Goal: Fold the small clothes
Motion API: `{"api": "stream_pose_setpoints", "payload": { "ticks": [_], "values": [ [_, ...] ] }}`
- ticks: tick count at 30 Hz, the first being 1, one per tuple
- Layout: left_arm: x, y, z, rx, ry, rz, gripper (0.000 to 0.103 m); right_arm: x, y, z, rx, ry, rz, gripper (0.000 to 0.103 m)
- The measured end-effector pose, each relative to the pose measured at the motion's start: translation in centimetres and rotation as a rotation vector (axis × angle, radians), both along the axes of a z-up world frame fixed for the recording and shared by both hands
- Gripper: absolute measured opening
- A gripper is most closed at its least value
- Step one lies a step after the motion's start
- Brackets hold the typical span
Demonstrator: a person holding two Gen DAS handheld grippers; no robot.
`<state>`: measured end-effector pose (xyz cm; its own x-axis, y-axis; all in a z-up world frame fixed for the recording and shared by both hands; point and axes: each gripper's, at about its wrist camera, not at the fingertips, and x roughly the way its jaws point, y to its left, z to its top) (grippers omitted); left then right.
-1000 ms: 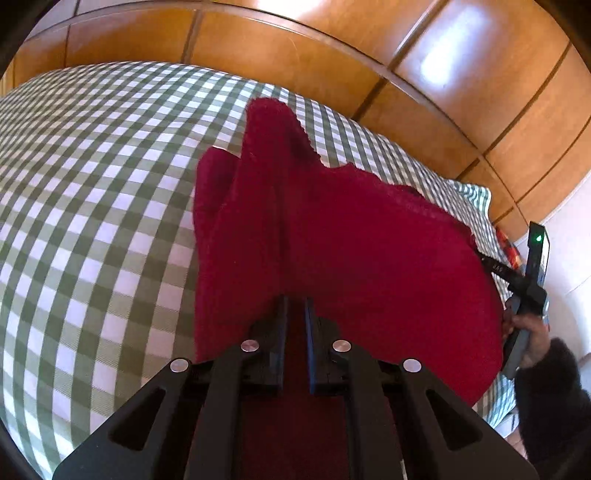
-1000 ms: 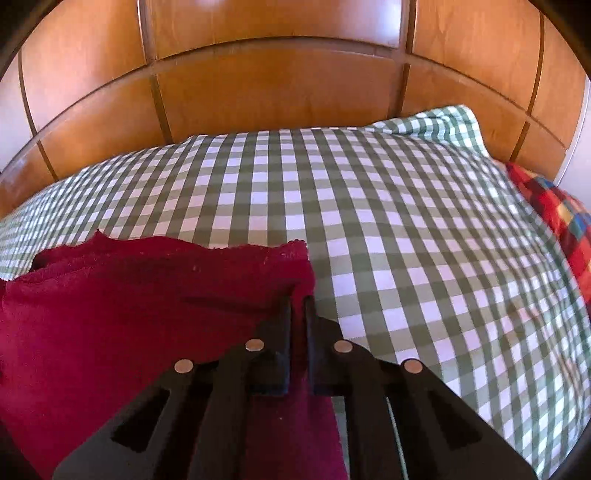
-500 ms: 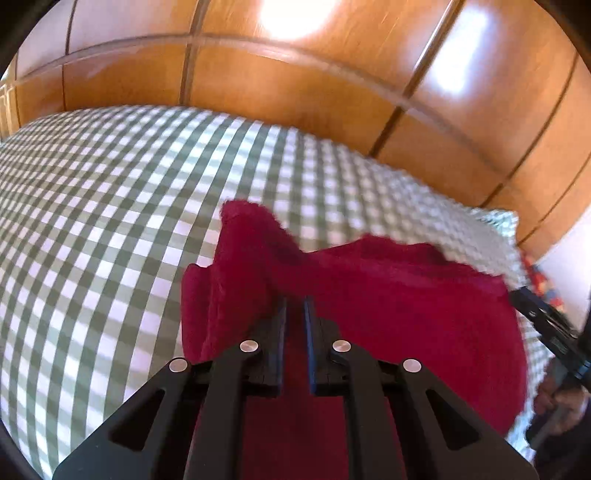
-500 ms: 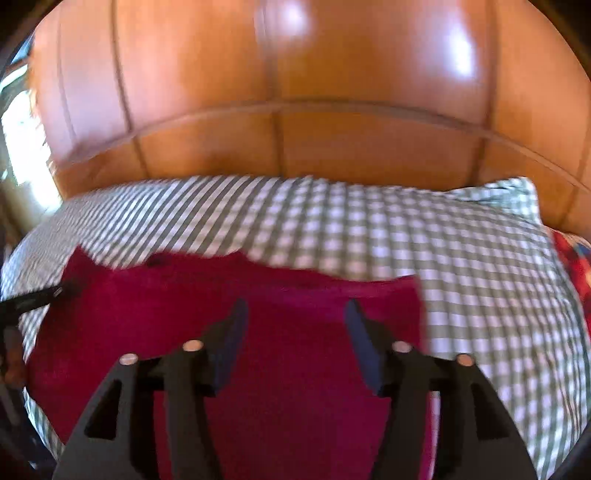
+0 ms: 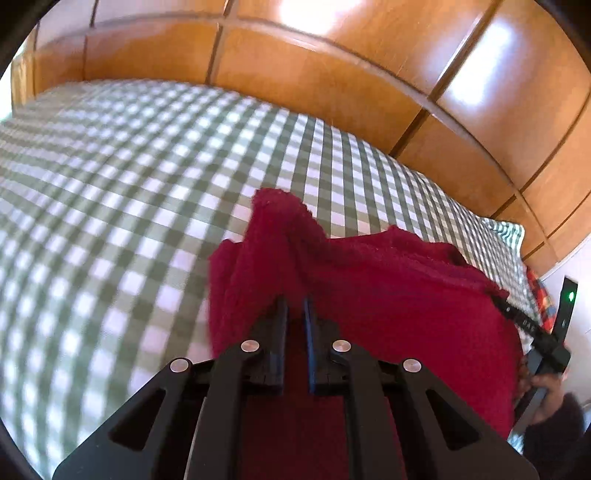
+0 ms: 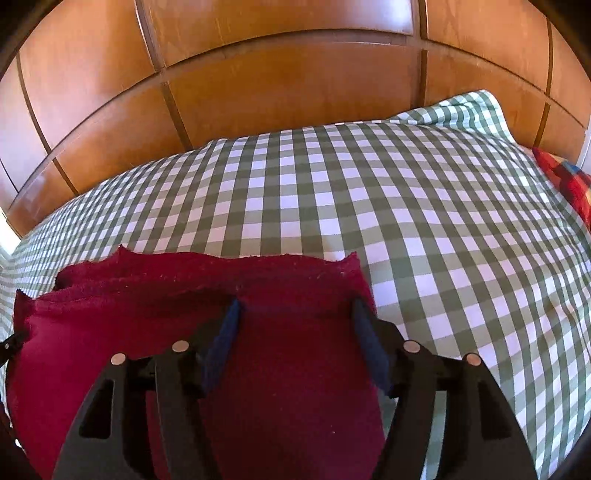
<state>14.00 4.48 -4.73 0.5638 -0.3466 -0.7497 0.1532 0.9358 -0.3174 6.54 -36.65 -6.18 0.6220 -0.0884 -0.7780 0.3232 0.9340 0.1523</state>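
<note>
Red cloth (image 5: 388,302) pinched in closed left gripper (image 5: 295,306) jaws, loose between opening right gripper (image 6: 295,310) jaws.

1. Glossy orange-brown wooden panelling (image 6: 280,96) across the back, split by dark grooves into large rectangles.
2. Bright patches of light (image 5: 317,11) glaring off the varnish in the left wrist view.
3. Green-and-white checked cloth (image 6: 424,229) spread over a soft, bulging surface just below the panelling.
4. Red, blue and orange patterned fabric (image 6: 565,177) at the right edge, beside a strip of white wall (image 5: 580,273).
</note>
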Motion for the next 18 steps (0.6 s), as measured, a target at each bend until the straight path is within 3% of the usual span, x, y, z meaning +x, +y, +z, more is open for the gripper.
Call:
{"api": "stream_pose_setpoints", "payload": {
  "ticks": [4,7,9,12,18],
  "values": [
    [-3.4,0.6,1.5,0.006,-0.047,0.01,0.007,-2.4,-0.5,2.5,0.012,-0.034,0.06,0.08],
    [-6.3,0.2,1.8,0.05,-0.081,-0.033,0.007,-5.1,-2.0,2.5,0.094,-0.031,0.097,0.081],
    [-8.1,0.0,1.3,0.039,-0.064,-0.072,0.007,-7.1,-3.6,1.5,0.203,-0.016,0.111,0.083],
    [-9.7,-0.5,0.3,0.047,-0.053,-0.094,0.007,-9.4,-4.8,0.0,0.274,0.008,0.11,0.084],
    [-10.8,-1.6,-0.1,0.062,-0.051,-0.122,0.007,-12.1,-6.1,-1.8,0.495,-0.005,0.166,0.086]
  ]
}}
